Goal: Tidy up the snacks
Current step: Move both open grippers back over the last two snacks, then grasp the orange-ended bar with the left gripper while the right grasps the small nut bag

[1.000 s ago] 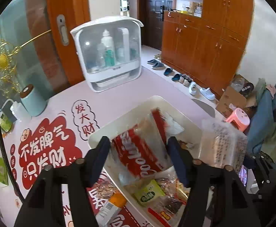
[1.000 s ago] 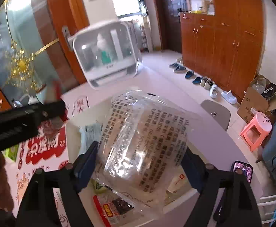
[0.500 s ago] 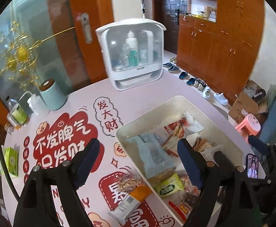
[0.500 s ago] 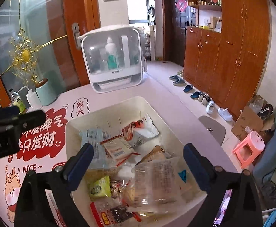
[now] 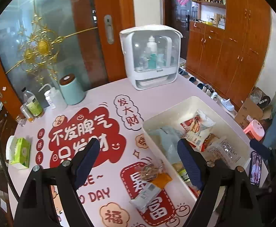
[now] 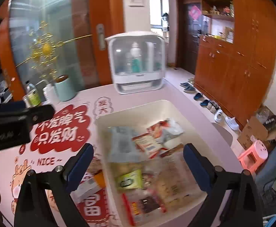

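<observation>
Both packets now released into the white bin (image 6: 107, 121), left gripper (image 5: 138, 153) and right gripper (image 6: 138, 157) jaws wide, empty.

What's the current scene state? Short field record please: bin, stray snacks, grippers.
bin: white bin on the printed table mat, holds mixed snack packets
in bin: clear printed bag, green packet
outside bin: orange and white snack packet and a small clear bag on the mat, beside the bin's left wall
left gripper: open, nothing held
right gripper: open, nothing held, above the bin
</observation>
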The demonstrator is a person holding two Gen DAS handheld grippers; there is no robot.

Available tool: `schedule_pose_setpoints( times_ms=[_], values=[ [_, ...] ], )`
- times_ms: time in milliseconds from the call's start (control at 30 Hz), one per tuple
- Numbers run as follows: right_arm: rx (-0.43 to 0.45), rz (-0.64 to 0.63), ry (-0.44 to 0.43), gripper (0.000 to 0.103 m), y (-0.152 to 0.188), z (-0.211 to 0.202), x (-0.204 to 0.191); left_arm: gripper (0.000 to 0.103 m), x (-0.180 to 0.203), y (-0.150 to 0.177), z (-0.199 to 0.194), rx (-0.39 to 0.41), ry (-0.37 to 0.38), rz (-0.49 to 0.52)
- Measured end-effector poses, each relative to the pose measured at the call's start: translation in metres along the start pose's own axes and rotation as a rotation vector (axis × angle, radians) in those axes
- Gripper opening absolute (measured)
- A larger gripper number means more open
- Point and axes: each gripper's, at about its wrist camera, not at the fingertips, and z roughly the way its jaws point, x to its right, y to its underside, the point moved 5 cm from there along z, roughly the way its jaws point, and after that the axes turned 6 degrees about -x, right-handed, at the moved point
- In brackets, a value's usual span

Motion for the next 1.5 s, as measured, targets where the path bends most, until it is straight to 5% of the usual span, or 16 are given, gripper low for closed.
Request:
schedule_pose_setpoints(
  times_ms=[300, 567, 867, 1200, 1300, 1367, 1500],
  values=[
    [0.040, -0.093, -0.053, 0.097, 0.030, -0.030, -0.076, 0.083, -0.050, 0.022, -0.026, 0.023, -0.035, -0.016],
    [-0.002, -0.057, -0.078, 0.097, 0.080, -0.030, -0.103, 0.088, -0.075, 0.048, -0.018, 0.000, -0.017, 0.016],
    [-0.179, 0.125, -0.019, 0.096, 0.140, 0.020, -0.083, 0.089, -0.062, 0.100, 0.056, -0.168, 0.063, 0.121],
    [-0.219, 0.204, 0.063, 0.095, 0.157, 0.044, -0.069, 0.088, -0.006, 0.132, 0.150, -0.348, 0.183, 0.232],
    [-0.234, 0.209, 0.078, 0.095, 0.160, 0.051, -0.064, 0.078, 0.007, 0.143, 0.174, -0.405, 0.220, 0.243],
    [-0.242, 0.214, 0.080, 0.093, 0.160, 0.055, -0.062, 0.056, 0.012, 0.150, 0.188, -0.449, 0.232, 0.244],
    [-0.252, 0.218, 0.070, 0.090, 0.162, 0.062, -0.059, 0.043, 0.015, 0.151, 0.190, -0.418, 0.219, 0.265]
  ],
)
